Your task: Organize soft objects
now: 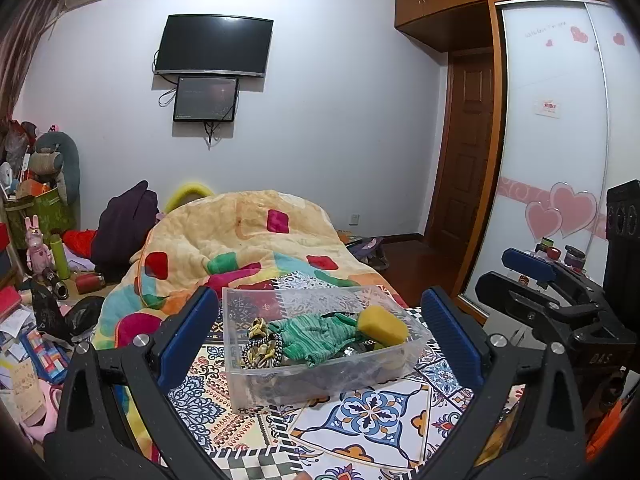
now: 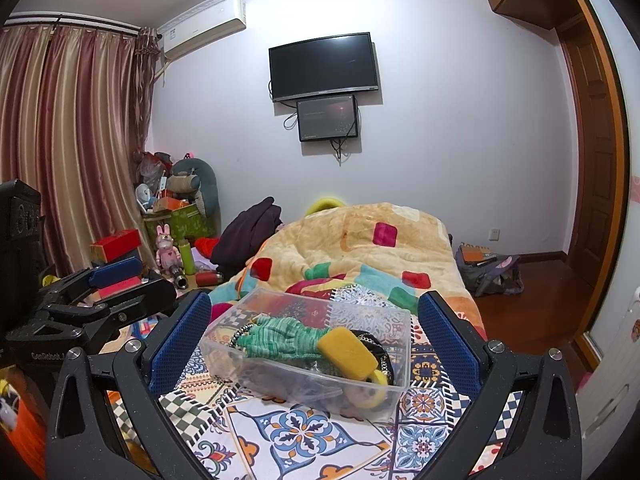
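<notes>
Fingers (image 1: 452,328) of both grippers spread wide, flanking the clear bin (image 1: 320,376) of soft things.

Two black grippers, matte and faintly speckled. On the left gripper (image 1: 316,334): two angular black fingers, each faced with a blue pad (image 1: 188,332) of fine dotted texture. Silver round screws (image 1: 141,339) at the finger joints, with teardrop-shaped cut-outs in the frame lower down. Same build on the right gripper (image 2: 314,342): blue textured pads (image 2: 180,342), silver screws (image 2: 496,346), teardrop cut-outs. Seen from the side in the other camera, a black boxy body behind the fingers, with small dark screws and white lettering, partly readable: "GenRobot" on the left one, "DAS" on the right. No sleeves or skin in view.
</notes>
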A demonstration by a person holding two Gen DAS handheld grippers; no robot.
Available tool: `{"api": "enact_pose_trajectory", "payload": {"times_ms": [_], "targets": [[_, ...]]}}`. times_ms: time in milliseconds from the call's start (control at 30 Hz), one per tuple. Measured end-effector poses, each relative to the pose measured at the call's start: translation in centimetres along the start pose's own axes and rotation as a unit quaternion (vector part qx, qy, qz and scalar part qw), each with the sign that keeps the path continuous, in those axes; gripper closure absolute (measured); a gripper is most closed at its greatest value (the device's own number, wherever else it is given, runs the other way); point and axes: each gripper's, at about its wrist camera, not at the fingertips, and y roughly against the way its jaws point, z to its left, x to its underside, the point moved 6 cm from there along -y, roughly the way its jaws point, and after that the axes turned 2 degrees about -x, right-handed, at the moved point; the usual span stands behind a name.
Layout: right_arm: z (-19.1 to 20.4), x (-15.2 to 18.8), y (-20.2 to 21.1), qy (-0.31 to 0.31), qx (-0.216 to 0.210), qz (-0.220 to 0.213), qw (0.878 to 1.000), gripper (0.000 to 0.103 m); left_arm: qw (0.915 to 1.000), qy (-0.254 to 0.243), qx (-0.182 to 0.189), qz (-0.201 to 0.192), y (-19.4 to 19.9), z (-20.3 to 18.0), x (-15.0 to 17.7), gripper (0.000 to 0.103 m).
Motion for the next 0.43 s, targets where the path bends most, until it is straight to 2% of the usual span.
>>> {"api": "enact_pose_trajectory", "payload": {"times_ms": [433], "targets": [[0.24,0.27,-0.16,-0.002,-0.001,0.002,1.000,0.000,1.0000,0.000,0.000,0.004,-0.17,-0.05,0.07,0.000]]}}
